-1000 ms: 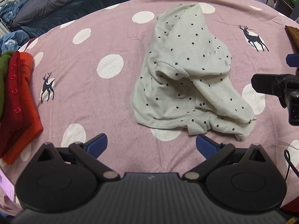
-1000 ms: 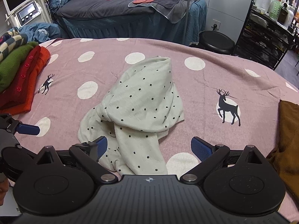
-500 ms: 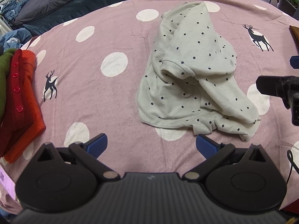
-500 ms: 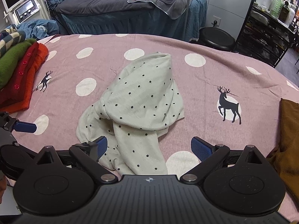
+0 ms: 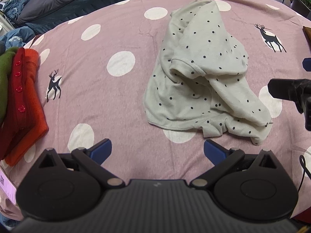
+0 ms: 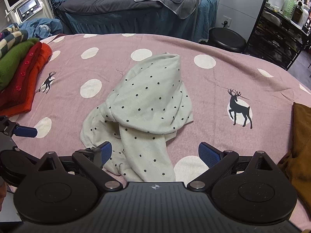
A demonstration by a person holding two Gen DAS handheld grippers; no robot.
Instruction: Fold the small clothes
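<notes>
A pale green garment with black dots (image 5: 202, 77) lies crumpled on the pink spotted tablecloth (image 5: 116, 97); it also shows in the right wrist view (image 6: 147, 112). My left gripper (image 5: 157, 151) is open and empty, just short of the garment's near hem. My right gripper (image 6: 155, 152) is open and hovers over the garment's near end, where a sleeve-like fold runs between its fingers. The right gripper shows at the right edge of the left wrist view (image 5: 291, 93). The left gripper's fingertip shows at the left of the right wrist view (image 6: 25, 132).
A stack of folded red, orange and green knitwear (image 6: 21, 77) sits at the table's left edge (image 5: 19, 97). A brown garment (image 6: 299, 145) lies at the right edge. A massage bed (image 6: 136, 5), a stool (image 6: 227, 40) and a shelf of bottles (image 6: 287, 19) stand beyond the table.
Both grippers have drifted slightly, so the garment sits a little further right in the left wrist view and lower in the right wrist view. The garment itself has not moved. Both stay open.
</notes>
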